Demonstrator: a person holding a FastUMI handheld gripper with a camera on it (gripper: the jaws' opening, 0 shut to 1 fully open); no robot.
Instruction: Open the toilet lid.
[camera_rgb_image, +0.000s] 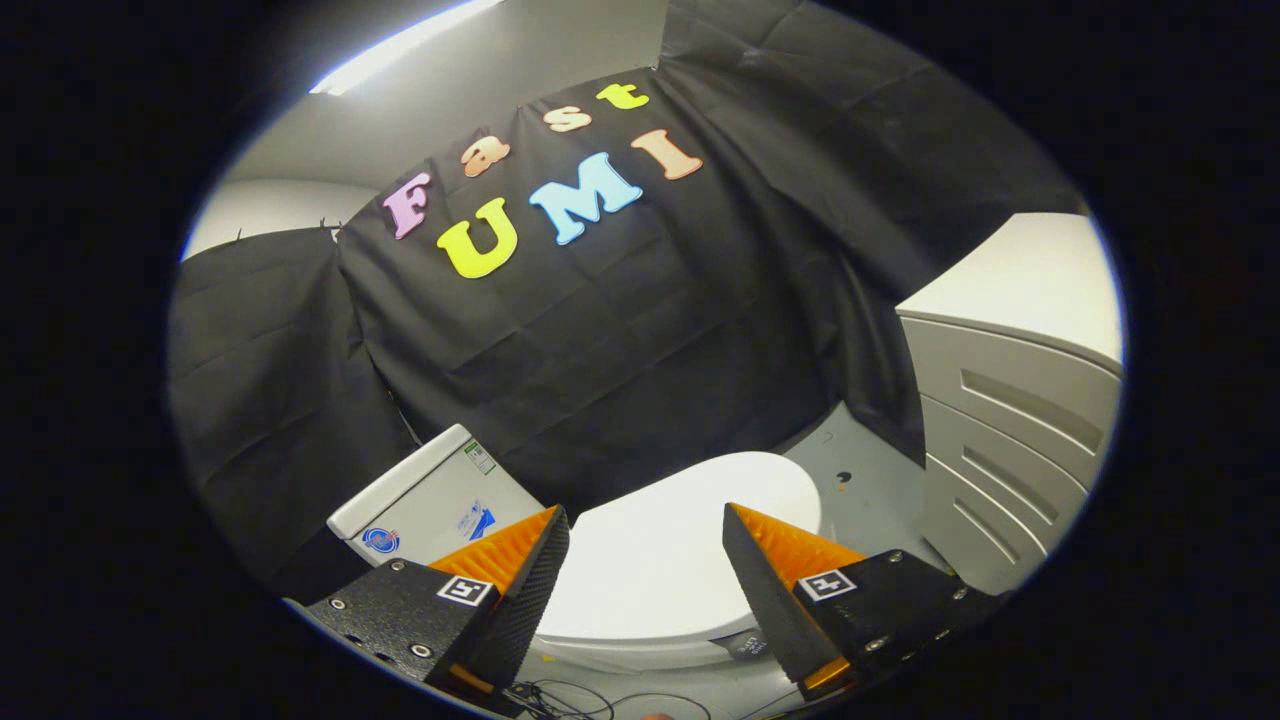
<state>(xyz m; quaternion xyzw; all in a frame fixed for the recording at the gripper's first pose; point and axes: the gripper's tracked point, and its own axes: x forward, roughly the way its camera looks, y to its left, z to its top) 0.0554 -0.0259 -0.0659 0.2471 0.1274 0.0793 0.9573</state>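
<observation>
My tongs (645, 525) are spread wide, pinching nothing. Toilet lid (680, 545) is down (flat on the seat), sitting just beyond and between my fingers (520, 555). White tank (430, 500) is off to the lid's left; grey cabinet (1010, 430) stands to the right.
</observation>
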